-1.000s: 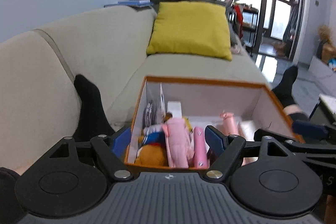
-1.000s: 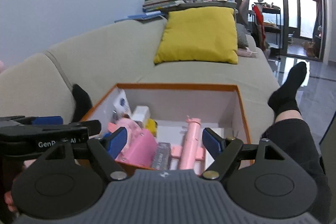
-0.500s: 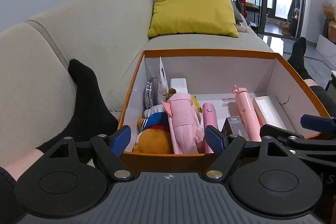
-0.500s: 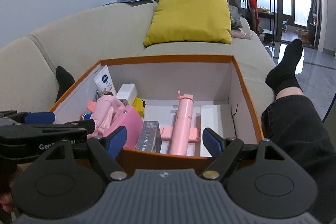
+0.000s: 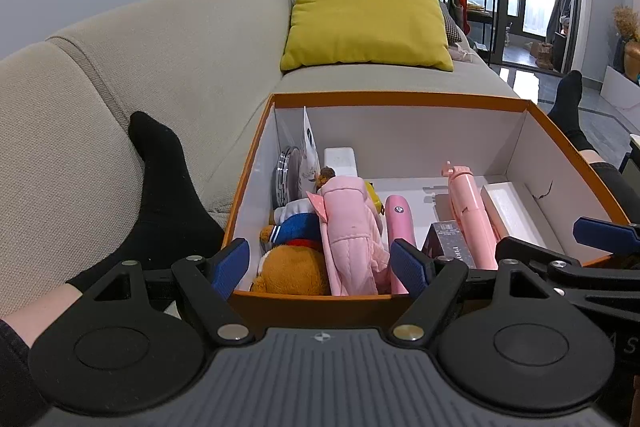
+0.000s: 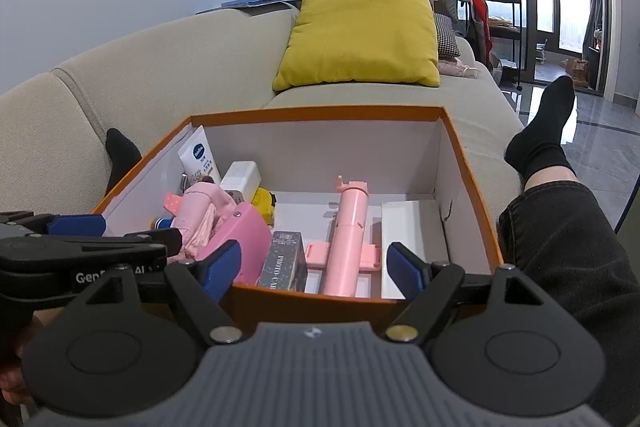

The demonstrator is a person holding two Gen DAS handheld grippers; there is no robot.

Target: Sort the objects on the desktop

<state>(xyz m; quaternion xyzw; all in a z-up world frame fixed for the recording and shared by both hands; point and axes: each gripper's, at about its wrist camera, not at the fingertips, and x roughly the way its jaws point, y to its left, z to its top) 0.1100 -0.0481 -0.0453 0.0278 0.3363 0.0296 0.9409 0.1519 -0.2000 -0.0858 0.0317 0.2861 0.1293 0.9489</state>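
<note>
Orange box [image 6: 472, 187] sitting on the sofa [image 6: 168, 67], stuffed with a pink stick [image 6: 348, 235], dark carton [image 6: 284, 263], white tube [image 6: 199, 157]. Right gripper [image 6: 314, 269] hangs wide open at its near rim, holding nothing. Yellow pillow [image 6: 360, 35] behind.

Yellow cushion [image 5: 366, 17] on beige sofa [image 5: 168, 43].

Matt cardboard box [image 5: 400, 99], woven cloth sofa [image 5: 160, 59]
</note>
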